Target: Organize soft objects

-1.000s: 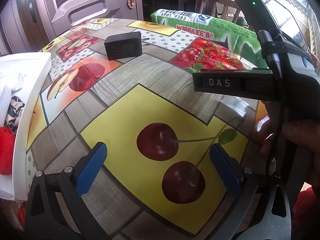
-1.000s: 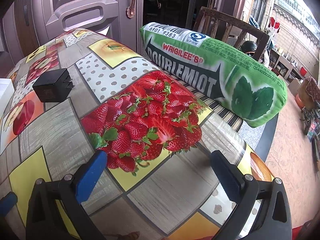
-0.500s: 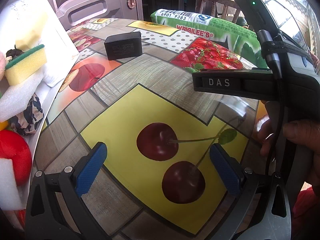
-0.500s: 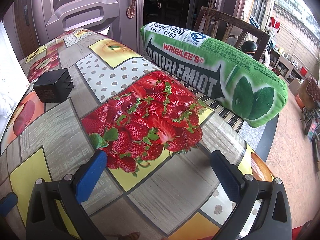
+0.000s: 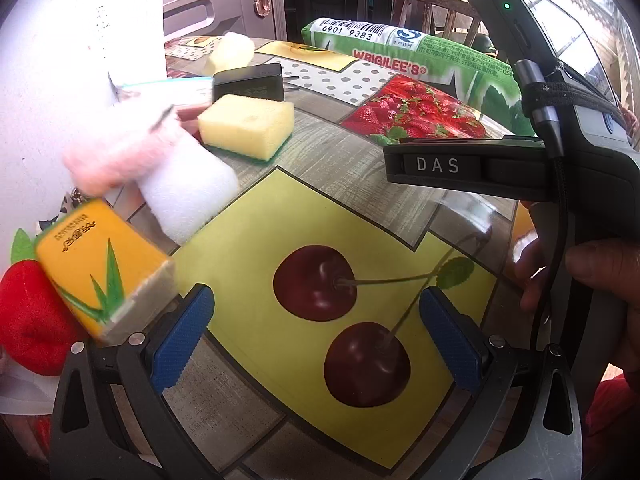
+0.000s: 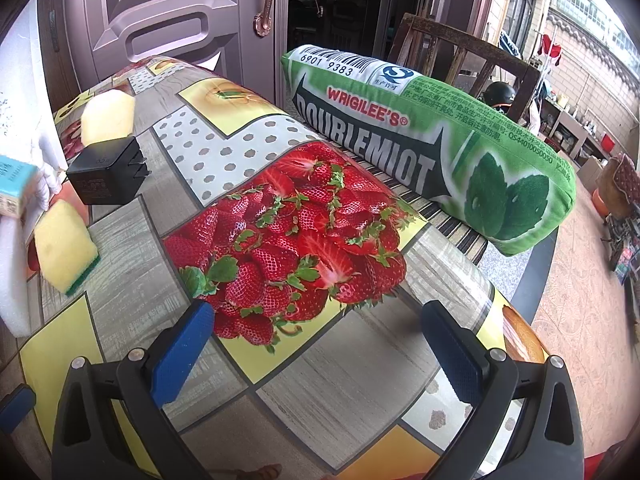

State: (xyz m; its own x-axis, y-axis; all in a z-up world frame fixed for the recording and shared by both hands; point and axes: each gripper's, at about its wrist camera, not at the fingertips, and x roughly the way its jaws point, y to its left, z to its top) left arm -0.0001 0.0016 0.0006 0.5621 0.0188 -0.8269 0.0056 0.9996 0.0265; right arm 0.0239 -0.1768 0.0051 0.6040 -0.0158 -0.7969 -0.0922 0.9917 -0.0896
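Sponge (image 5: 248, 125) lies on table (image 5: 320, 208); left gripper (image 5: 316, 334) and right gripper (image 6: 316, 350) jaws apart.

Mauve panelled door (image 6: 160, 28), wooden chair (image 6: 464, 52)

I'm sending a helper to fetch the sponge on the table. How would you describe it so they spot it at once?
On the fruit-print table, look beside the black charger. The sponge lies just in front of it: a pale yellow block with a thin green scouring layer underneath, unlike the plain white foam block nearby.
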